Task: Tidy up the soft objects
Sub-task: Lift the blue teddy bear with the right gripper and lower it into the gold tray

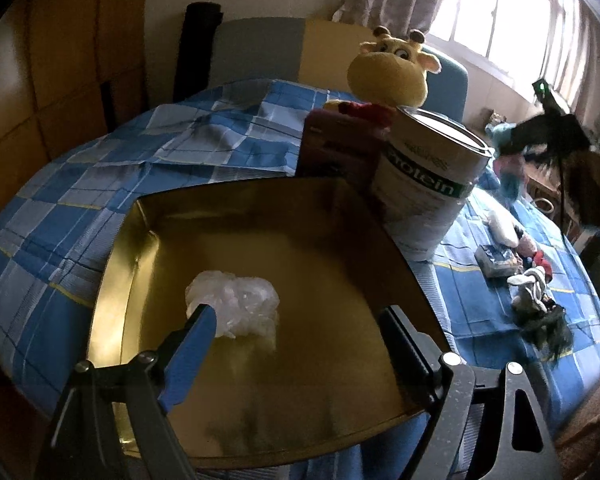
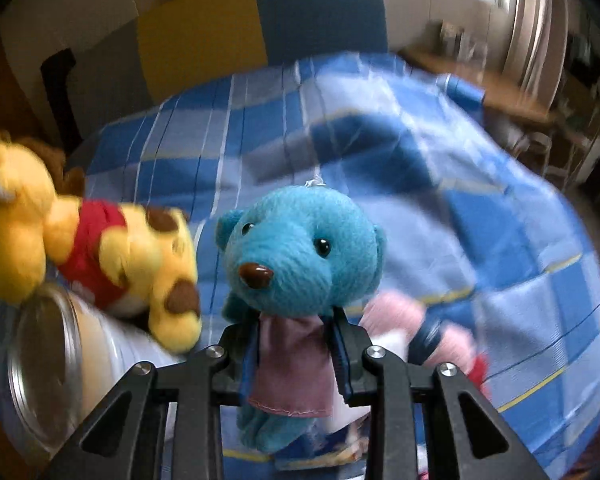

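1. Right gripper (image 2: pixel 296 356), bottom centre of the right wrist view: jaws closed on the blue teddy bear (image 2: pixel 300 256), pinching body and pink cloth bib just below the head, with the legs dangling beneath.
2. Teddy bear, centre of frame, clear of the checked bedsheet (image 2: pixel 480 240): likely light, plush and squashy; a grip at the neck or torso seems safest, since thin cloth alone may slide.
3. Left gripper (image 1: pixel 300 332), bottom of the left wrist view: jaws wide apart, gripping nothing, poised over the gold tray (image 1: pixel 340 240).
4. Crumpled clear plastic bag (image 1: pixel 236 304), lower centre, inside the tray beside the blue finger pad: flimsy, probably slippery.
5. Protein tin (image 1: pixel 428 184), right of centre, just behind the tray: rigid.
6. Yellow giraffe plush (image 1: pixel 392 68), upper centre, behind the tin: soft, bulky, best taken by the neck.
7. Small soft toys (image 1: pixel 532 288), right edge, scattered on the sheet, not yet sorted.
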The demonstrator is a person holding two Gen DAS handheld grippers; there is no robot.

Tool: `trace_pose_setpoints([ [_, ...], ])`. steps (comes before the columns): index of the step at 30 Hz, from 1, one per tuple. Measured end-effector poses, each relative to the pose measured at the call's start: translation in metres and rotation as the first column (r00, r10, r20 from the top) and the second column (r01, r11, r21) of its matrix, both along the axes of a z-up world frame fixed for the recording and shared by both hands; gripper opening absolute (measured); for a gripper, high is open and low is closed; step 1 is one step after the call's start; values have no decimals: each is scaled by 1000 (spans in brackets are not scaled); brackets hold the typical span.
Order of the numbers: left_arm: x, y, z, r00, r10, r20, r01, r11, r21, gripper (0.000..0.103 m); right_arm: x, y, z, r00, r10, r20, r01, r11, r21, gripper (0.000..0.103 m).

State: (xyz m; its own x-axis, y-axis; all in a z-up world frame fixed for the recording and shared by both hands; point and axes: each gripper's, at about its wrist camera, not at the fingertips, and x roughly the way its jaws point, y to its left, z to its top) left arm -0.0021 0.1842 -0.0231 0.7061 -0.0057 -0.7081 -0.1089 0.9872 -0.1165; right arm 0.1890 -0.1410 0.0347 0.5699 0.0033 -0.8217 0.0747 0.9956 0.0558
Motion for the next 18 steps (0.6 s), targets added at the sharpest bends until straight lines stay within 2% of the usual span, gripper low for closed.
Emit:
trace_pose_setpoints([
  [6, -2, 13, 1, 1000, 19, 9, -19, 1000, -22, 86, 30, 20, 68, 993, -9, 114, 27, 987, -155, 30],
  [11, -3, 18, 0, 1000, 25, 8, -25, 999, -35, 86, 50, 69, 132, 967, 51, 250, 20, 962, -272, 30],
  [15, -3, 21, -2, 999, 34, 1, -34, 999, -40, 86, 51, 129, 174, 922, 153, 356, -43, 953, -300, 30],
  [18, -3, 26, -4, 999, 50, -3, -50, 998, -44, 86, 36, 189, 197, 857, 298, 421, -174, 935, -309, 31],
])
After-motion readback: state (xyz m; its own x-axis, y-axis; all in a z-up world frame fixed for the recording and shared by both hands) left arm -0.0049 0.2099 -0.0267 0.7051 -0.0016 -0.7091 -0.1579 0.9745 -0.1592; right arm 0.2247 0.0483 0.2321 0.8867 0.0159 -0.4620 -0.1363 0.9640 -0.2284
